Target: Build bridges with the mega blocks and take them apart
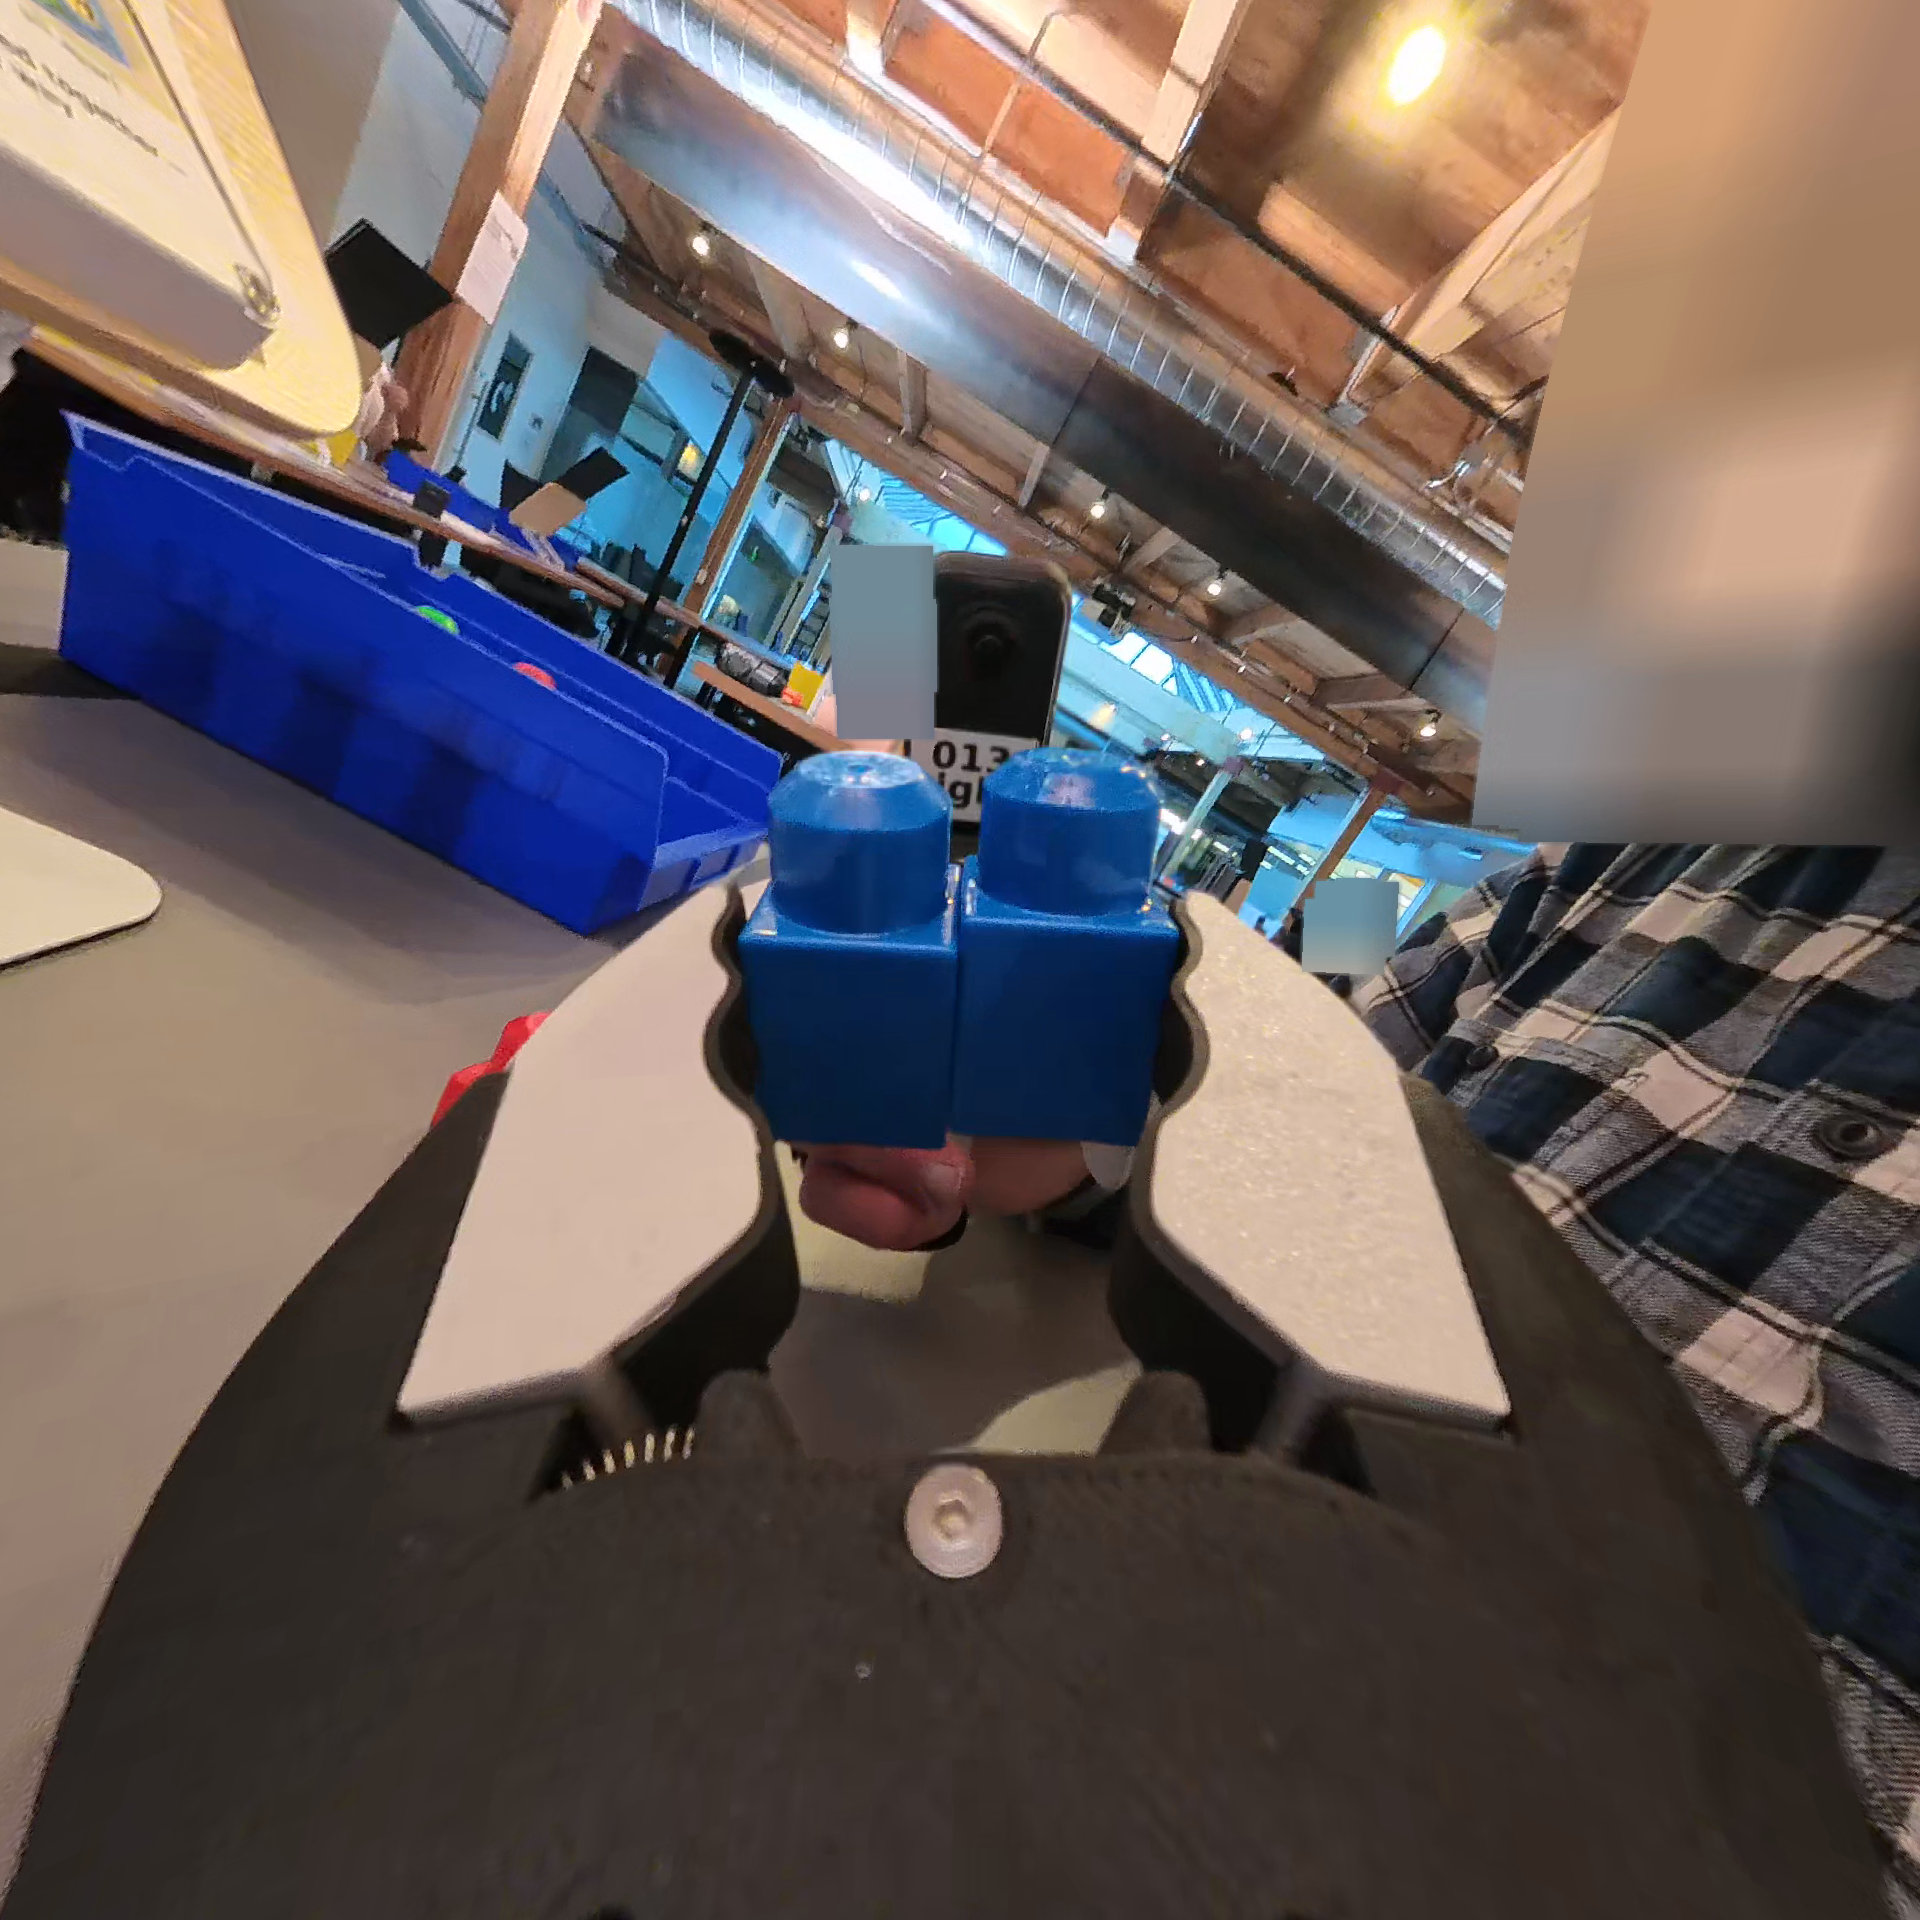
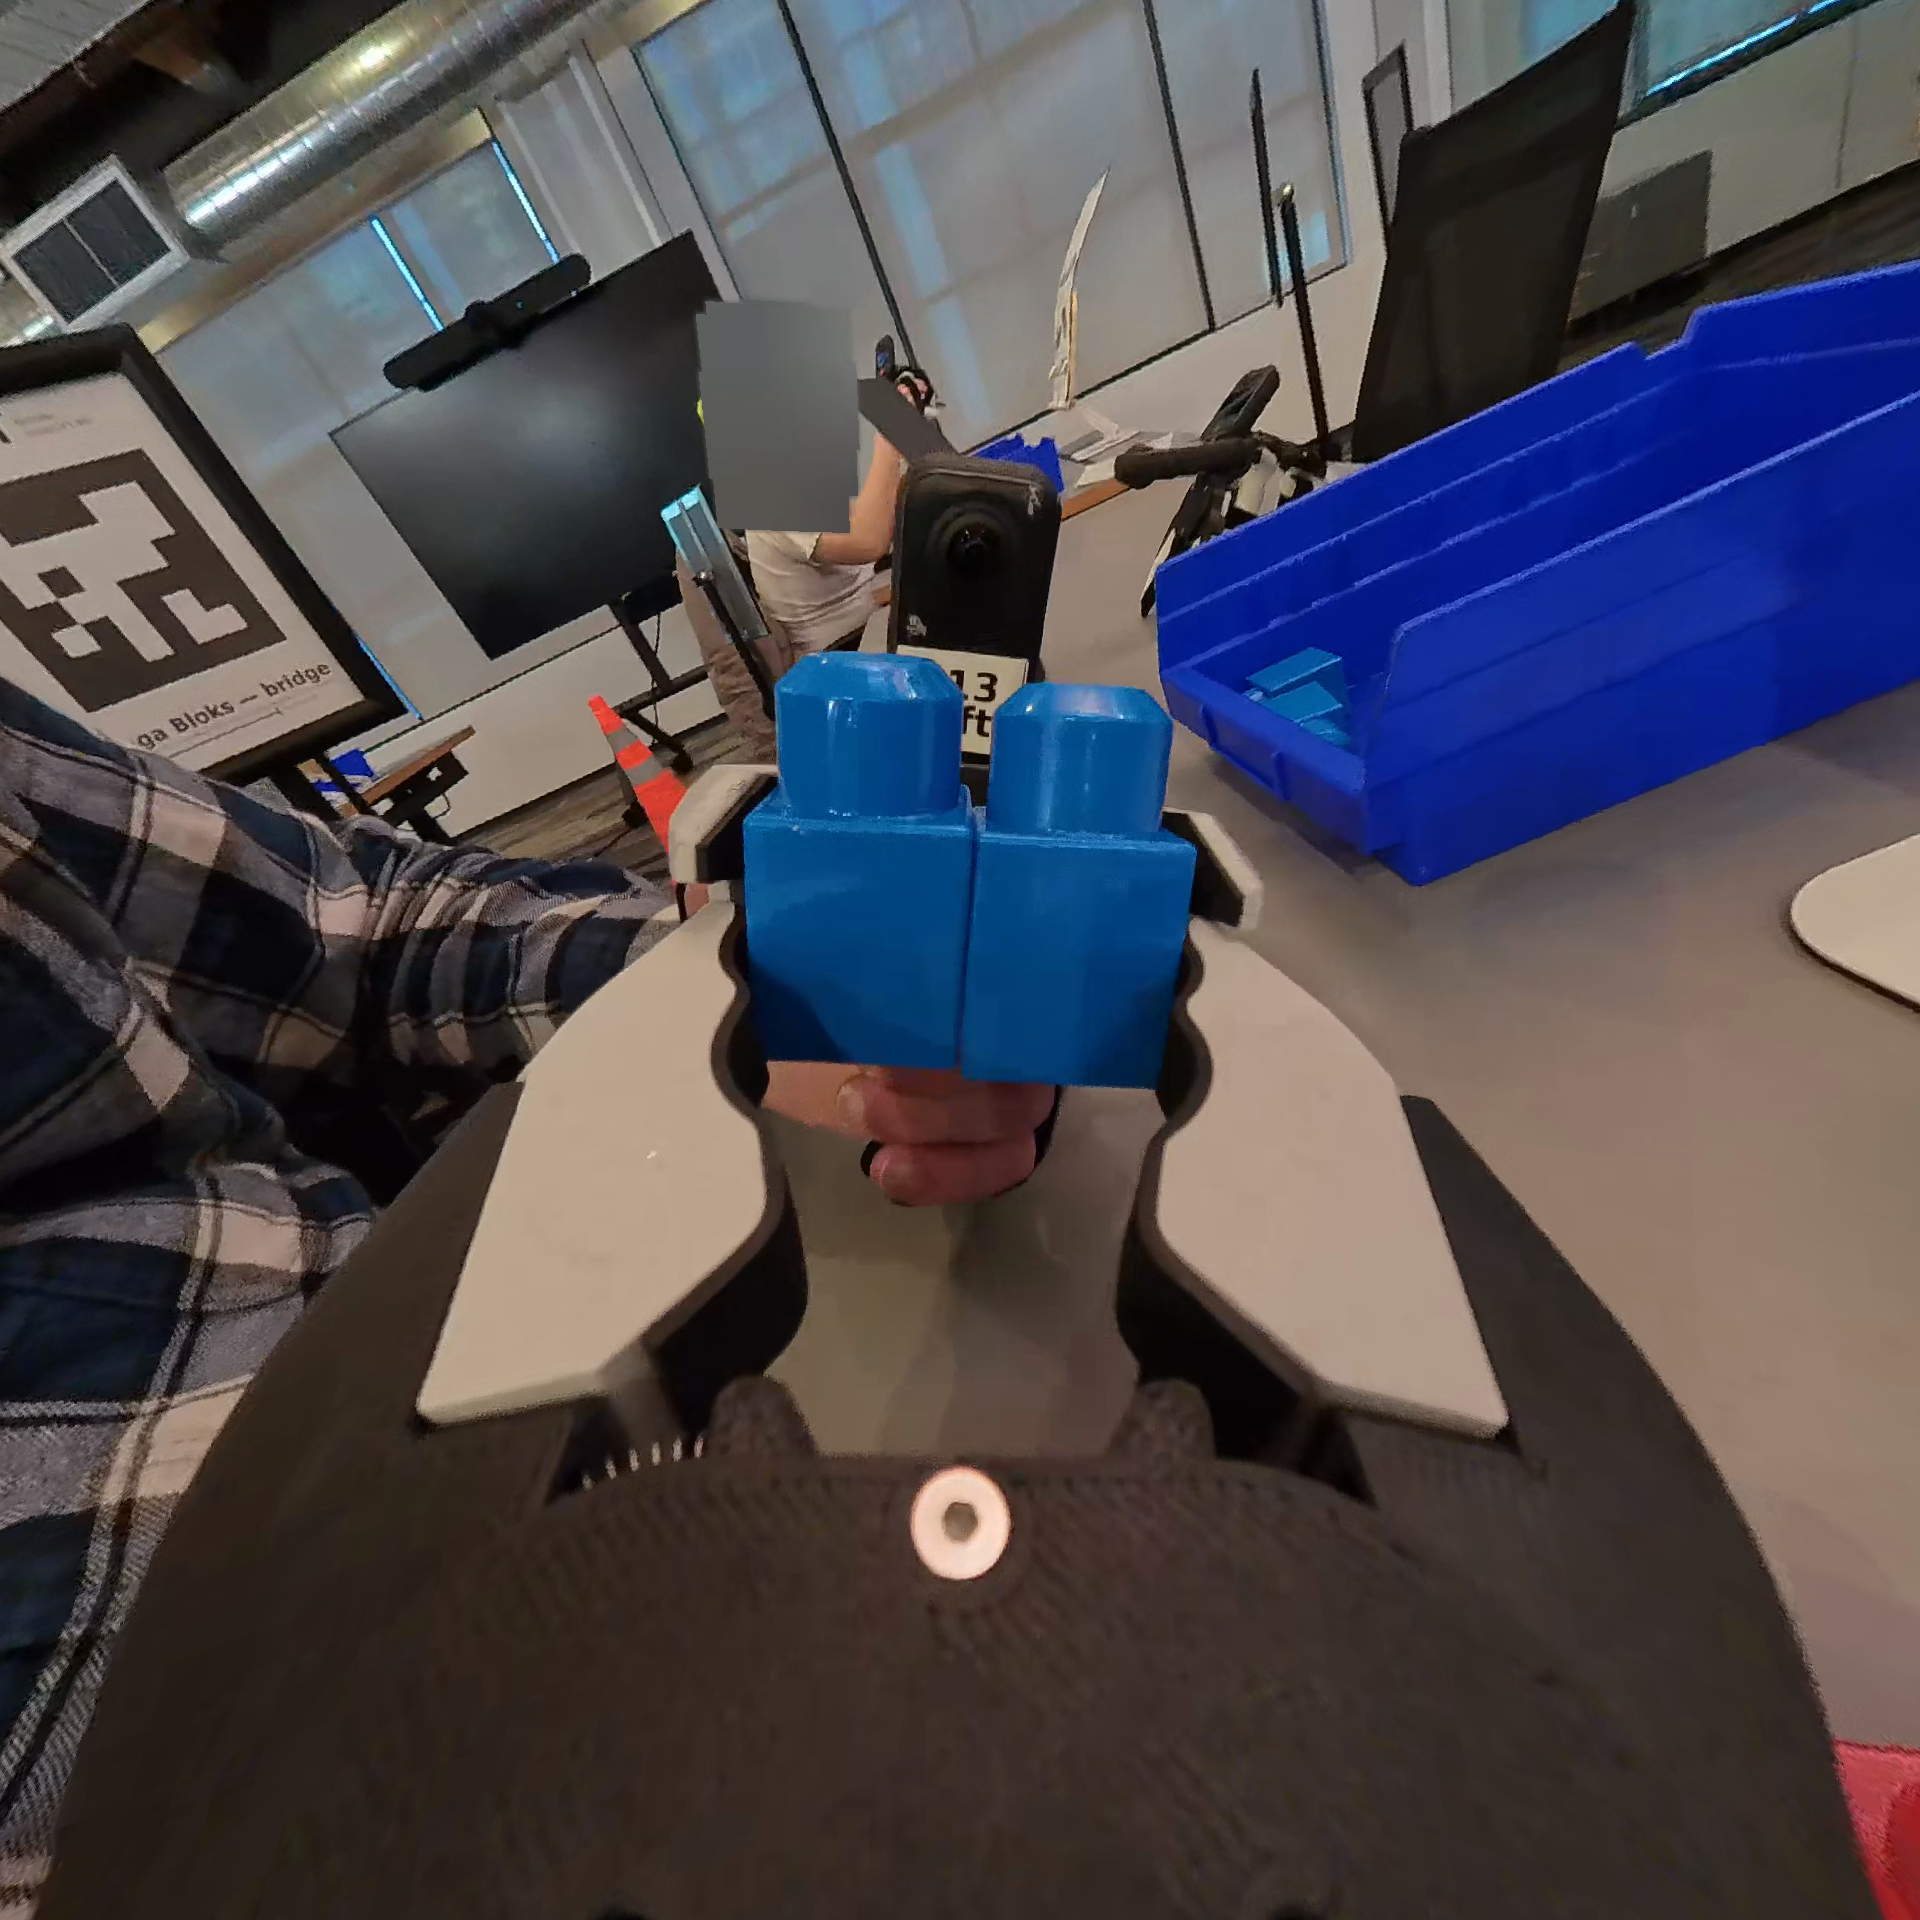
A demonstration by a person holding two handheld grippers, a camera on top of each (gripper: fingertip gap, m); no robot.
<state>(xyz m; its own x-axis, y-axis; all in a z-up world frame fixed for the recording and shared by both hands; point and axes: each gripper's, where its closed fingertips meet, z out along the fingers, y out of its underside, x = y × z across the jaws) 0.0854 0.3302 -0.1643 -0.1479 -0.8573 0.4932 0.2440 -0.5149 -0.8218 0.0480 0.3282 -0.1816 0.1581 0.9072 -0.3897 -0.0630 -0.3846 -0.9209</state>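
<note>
Blocks, two blue ones side by side with their round studs pointing up, sit raised above the grey table between both grippers, which face each other from opposite sides. Around them, a blue bin lies on the table off to one side; in the right wrist view the same bin shows flat blue pieces in its near compartment. A white rounded plate rests on the table near the bin, and a red piece peeks out beside the left gripper's finger. Farther back stand a dark screen on a stand, a framed board with a black and white pattern, an orange cone on the floor and a person at another table. Nothing stands between either camera and the blocks. The left gripper is spread wide with its two pads pressed on the outer sides of the pair, squeezing them together. The right gripper is spread just as wide and clamps the same pair from the far side, its pads against the outer faces. Below the blocks, fingers of a hand wrap the opposite handle, and a plaid sleeve reaches in from the side.
</note>
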